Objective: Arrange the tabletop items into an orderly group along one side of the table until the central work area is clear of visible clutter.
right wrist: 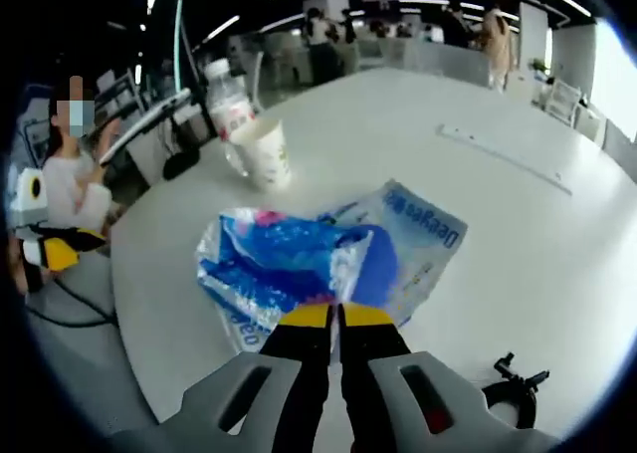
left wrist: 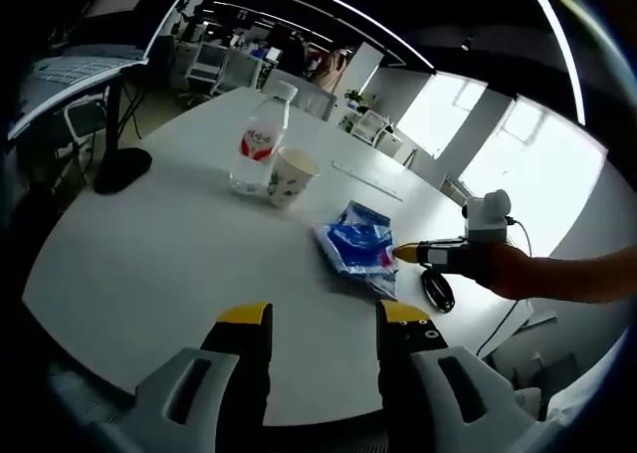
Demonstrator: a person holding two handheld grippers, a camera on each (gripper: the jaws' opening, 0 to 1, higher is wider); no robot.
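right gripper closed on edge of blue packet, light, soft, crinkly; left gripper open over counter

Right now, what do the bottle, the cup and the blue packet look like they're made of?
Bottle: clear plastic, judging by the see-through body, with a white cap and red label. Cup: probably paper, matte off-white with a small print. Packet: thin glossy plastic film, going by its crinkles and shine; the right gripper has its jaws closed on its edge.
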